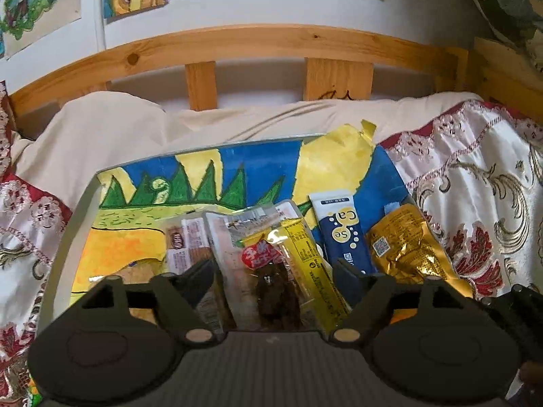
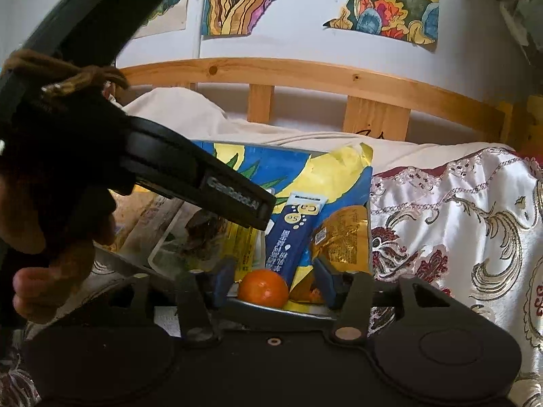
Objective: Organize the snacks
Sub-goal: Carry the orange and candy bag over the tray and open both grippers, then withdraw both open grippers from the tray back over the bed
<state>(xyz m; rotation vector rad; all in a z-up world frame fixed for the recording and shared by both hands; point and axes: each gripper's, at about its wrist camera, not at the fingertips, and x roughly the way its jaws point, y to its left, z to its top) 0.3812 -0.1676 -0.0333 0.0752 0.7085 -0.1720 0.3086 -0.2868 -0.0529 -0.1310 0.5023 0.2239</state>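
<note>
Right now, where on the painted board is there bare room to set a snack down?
Free: the painted board's left side, and the far strip beyond the packets. Crowded: the near right, where the clear packets, blue tube, gold pouch and orange sit.

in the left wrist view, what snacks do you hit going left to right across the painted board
brown-and-white wrapper → clear packet with a red label and dark snack inside → yellow stick packet → blue and white tube-shaped pack → gold foil pouch
</note>
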